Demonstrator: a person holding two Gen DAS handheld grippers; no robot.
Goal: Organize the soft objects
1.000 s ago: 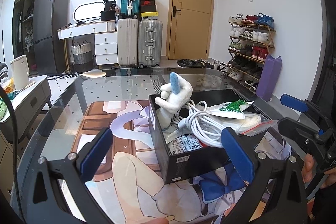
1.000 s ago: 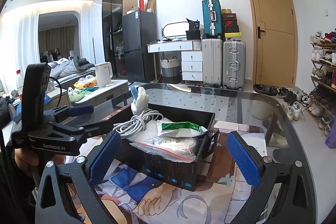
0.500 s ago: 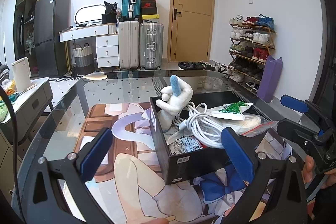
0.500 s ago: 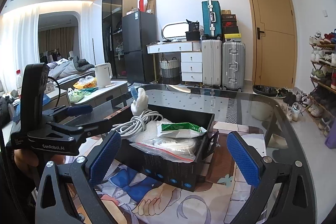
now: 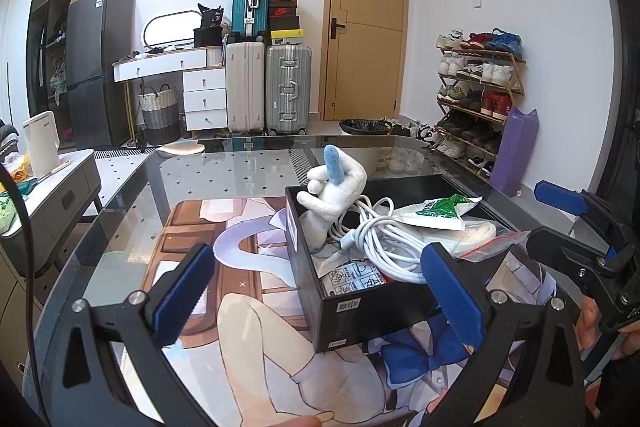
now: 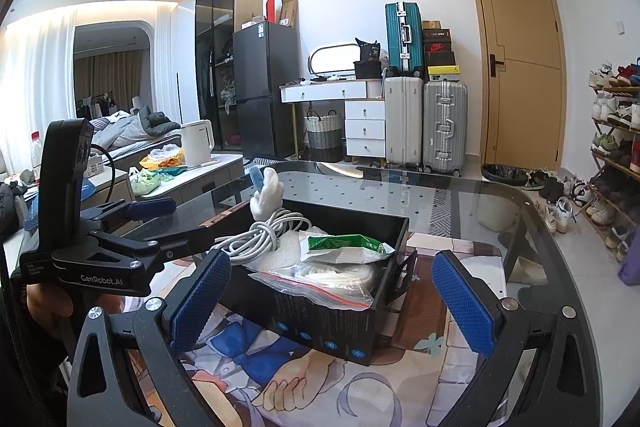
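left claw (image 5: 316, 291) wide open, empty | right claw (image 6: 330, 297) wide open, empty | both near box (image 6: 320, 319) holding plush (image 5: 334, 195), cable (image 5: 384, 239)

Glass, cardboard, plush and plastic catching the room light

The surface (image 5: 248, 171) is showing glossy dark glass over a smooth printed mat (image 5: 248, 327); the black box (image 6: 320, 319) is looking like matt cardboard, holding a fuzzy white plush toy (image 5: 336, 191), a smooth plastic-sheathed white cable (image 5: 384, 235) and a crinkled clear plastic bag (image 6: 320, 277); blue pads (image 6: 460, 303) are looking ribbed and rubbery.
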